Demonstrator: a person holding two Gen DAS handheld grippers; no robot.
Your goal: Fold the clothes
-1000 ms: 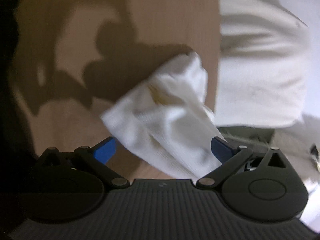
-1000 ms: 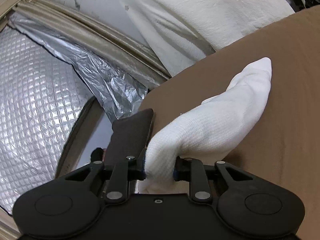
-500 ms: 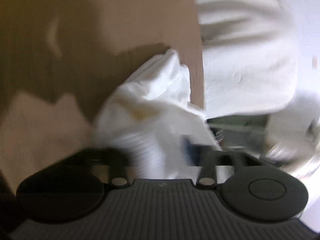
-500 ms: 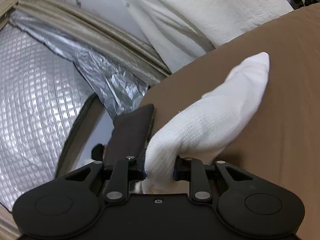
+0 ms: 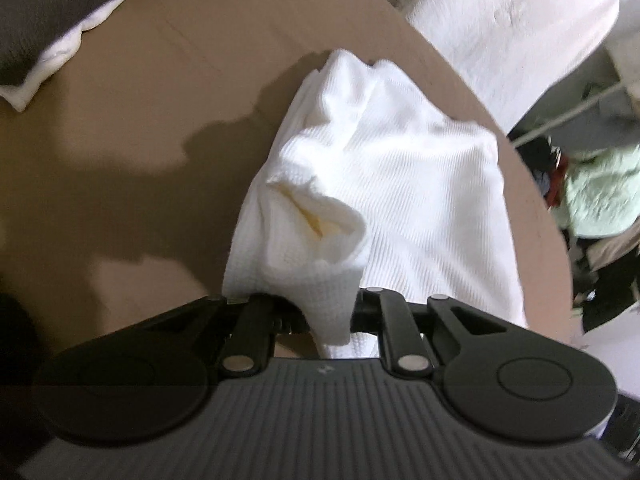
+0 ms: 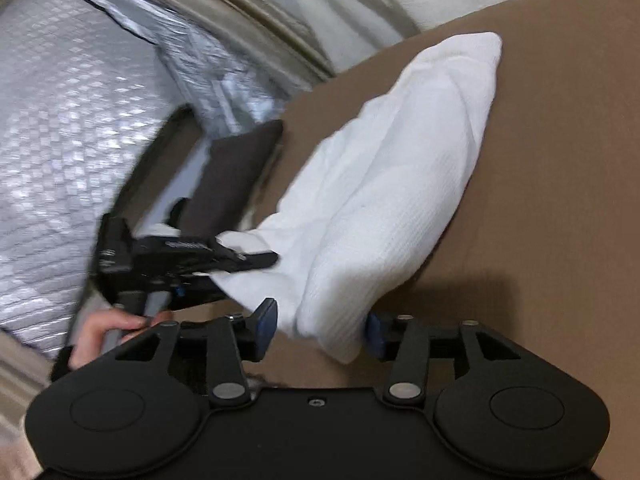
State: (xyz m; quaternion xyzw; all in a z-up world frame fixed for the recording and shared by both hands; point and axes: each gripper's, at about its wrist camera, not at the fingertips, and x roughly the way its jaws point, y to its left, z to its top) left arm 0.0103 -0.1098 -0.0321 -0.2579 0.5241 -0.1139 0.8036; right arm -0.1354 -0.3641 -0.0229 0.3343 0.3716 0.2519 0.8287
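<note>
A white waffle-knit garment [image 5: 384,184] lies bunched on a brown worktop [image 5: 132,128], filling the middle of the left wrist view and running from the lower centre up towards the top centre, where its far end stops close to the curved worktop edge. The left gripper [image 5: 330,312] has its jaws drawn nearly together on a folded flap of this cloth at the lower centre of the frame; they have just been closing, and the fabric is pinched between them, with a yellowish crease showing in the fold just above the grip. In the right wrist view the same garment [image 6: 400,168] stretches from the lower centre up to the upper right, its rounded far end resting on the brown worktop [image 6: 560,184]. The right gripper [image 6: 318,330] has its jaws standing well apart, having just been opening; the near end of the cloth hangs between the blue pads [image 6: 267,322], but the left one stands clear of it and the right one is partly hidden behind it. At the middle left of that view the left gripper [image 6: 256,259] shows from the side, gripping the garment's edge, with a person's hand [image 6: 108,332] on its handle at the lower left. A silver quilted sheet [image 6: 72,120] fills the upper left, and pale bedding [image 5: 504,24] lies beyond the worktop at the upper right of the left wrist view.
</note>
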